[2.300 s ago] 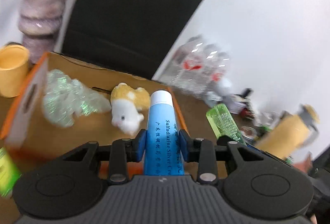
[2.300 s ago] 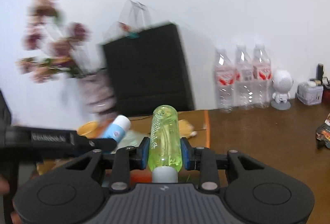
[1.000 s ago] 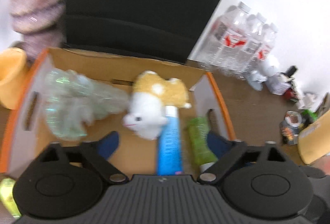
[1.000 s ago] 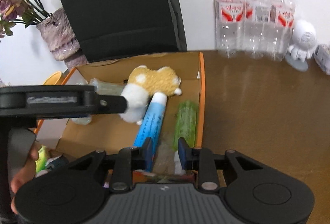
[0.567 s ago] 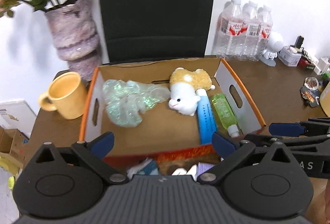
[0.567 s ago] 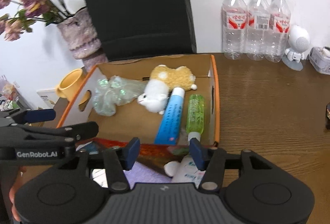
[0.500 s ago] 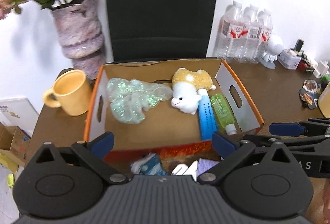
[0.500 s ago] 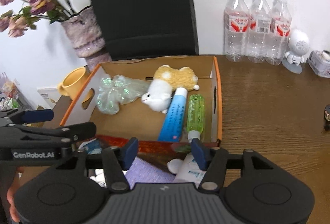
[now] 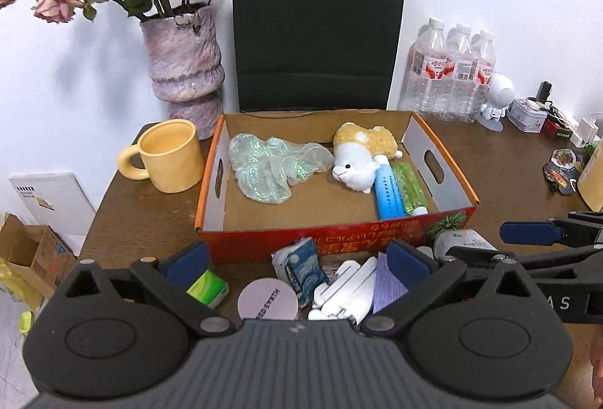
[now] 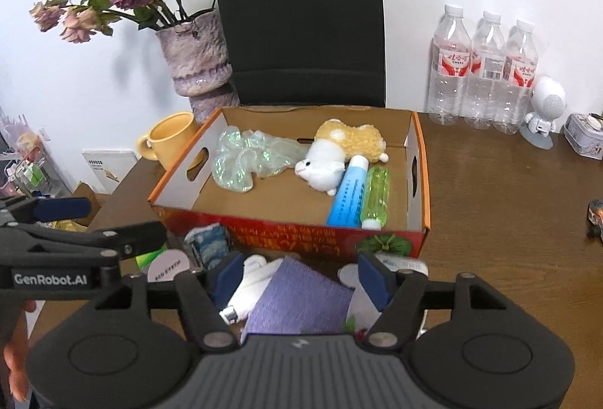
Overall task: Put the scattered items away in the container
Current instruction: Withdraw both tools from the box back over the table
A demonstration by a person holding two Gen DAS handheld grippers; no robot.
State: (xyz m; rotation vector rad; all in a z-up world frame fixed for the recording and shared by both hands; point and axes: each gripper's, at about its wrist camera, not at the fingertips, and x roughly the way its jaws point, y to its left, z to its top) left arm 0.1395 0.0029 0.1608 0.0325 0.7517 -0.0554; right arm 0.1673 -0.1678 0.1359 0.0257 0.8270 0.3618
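Note:
The cardboard box (image 9: 335,234) (image 10: 424,179) holds a blue tube (image 9: 390,196) (image 10: 346,196), a green bottle (image 9: 409,186) (image 10: 375,198), a plush toy (image 9: 358,158) (image 10: 339,149) and a crumpled clear wrap (image 9: 269,164) (image 10: 245,160). In front of it lie a blue tissue pack (image 9: 301,267) (image 10: 209,243), a round pink lid (image 9: 267,303), a green packet (image 9: 207,292), a white plug strip (image 9: 346,290) and a purple cloth (image 10: 297,299). My left gripper (image 9: 297,258) is open above these. My right gripper (image 10: 299,273) is open over the purple cloth.
A yellow mug (image 9: 169,154) and a vase of dried roses (image 9: 184,66) stand left of the box. A black paper bag (image 9: 316,32) stands behind it. Water bottles (image 9: 454,70) and a white robot figure (image 9: 495,96) stand at the back right.
Both grippers let go of the blue tube and green bottle in the box, opened, and pulled back and up. The loose items in front of the box have come into view.

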